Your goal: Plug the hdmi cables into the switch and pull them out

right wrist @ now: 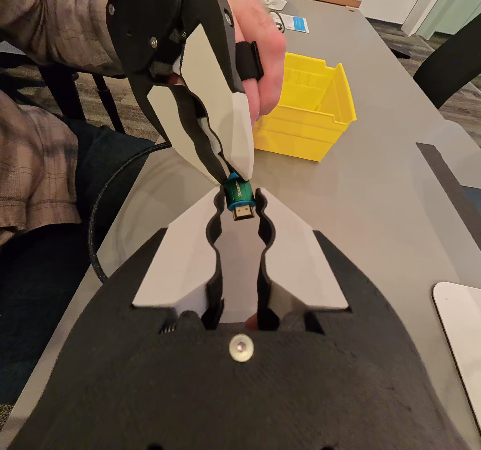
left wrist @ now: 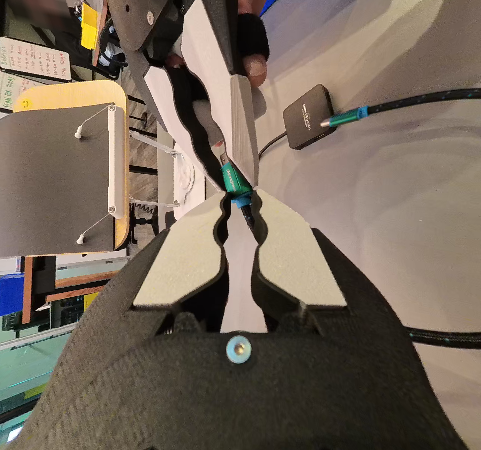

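Observation:
A green HDMI plug [left wrist: 232, 180] [right wrist: 239, 192] with a blue collar and a black braided cable [right wrist: 95, 229] is held in the air between both grippers. My left gripper [left wrist: 240, 199] is shut on the cable at the blue collar; it also shows in the right wrist view [right wrist: 231, 177]. My right gripper [right wrist: 239, 198] is closed around the green plug body, the gold tip pointing toward its camera. The black switch [left wrist: 308, 118] lies on the table beyond. A second green plug [left wrist: 345, 120] lies with its bare tip over the switch, not inserted.
A yellow bin [right wrist: 307, 117] stands on the grey table [right wrist: 364, 203] behind the grippers. A white flat slab [right wrist: 460, 338] lies at the right edge, with a dark tape strip [right wrist: 442, 177] farther back. A thin black lead [left wrist: 272, 142] leaves the switch. A person's sleeve [right wrist: 33, 151] is on the left. The grippers are tip to tip, or close to it. Between my right fingertips and the black switch [left wrist: 308, 118] there is roughly 15 centimeters.

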{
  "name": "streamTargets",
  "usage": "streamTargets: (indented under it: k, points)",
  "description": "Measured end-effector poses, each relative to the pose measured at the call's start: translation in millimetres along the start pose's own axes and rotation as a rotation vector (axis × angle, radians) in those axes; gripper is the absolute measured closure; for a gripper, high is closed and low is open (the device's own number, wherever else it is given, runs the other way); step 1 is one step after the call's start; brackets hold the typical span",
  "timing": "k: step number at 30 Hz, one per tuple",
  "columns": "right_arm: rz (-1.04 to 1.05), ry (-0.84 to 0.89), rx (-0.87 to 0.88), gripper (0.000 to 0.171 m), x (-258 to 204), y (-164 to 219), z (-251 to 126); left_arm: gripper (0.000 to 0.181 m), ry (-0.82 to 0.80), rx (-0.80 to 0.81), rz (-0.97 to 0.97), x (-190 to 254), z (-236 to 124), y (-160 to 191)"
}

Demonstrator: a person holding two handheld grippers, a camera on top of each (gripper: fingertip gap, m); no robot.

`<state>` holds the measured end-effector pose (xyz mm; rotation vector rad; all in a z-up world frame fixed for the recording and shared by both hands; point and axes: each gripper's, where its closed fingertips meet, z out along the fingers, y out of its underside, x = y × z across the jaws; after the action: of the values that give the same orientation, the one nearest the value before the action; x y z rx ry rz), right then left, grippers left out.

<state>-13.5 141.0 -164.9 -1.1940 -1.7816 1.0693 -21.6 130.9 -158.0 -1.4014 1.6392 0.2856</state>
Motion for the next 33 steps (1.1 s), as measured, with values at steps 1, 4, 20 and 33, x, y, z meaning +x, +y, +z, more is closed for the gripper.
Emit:
streamTargets:
  k: [1, 4, 20, 33]
  points:
    - [0.004, -0.003, 0.002, 0.151, 0, 0, 0, 0.166, -0.002, 0.003, 0.002, 0, 0, 0]
    - [0.006, 0.001, 0.019, 0.151, -1, -2, -3, 0.166, -0.002, 0.022, -0.02, -1, 1, -2]
    - [0.053, 0.074, 0.143, 0.152, 14, -12, -20, 0.15, 0.016, 0.152, -0.412, -32, -5, 11]
    - [0.061, 0.121, 0.251, 0.152, 25, -30, -40, 0.157, -0.118, -0.015, -0.504, -56, 1, 72]
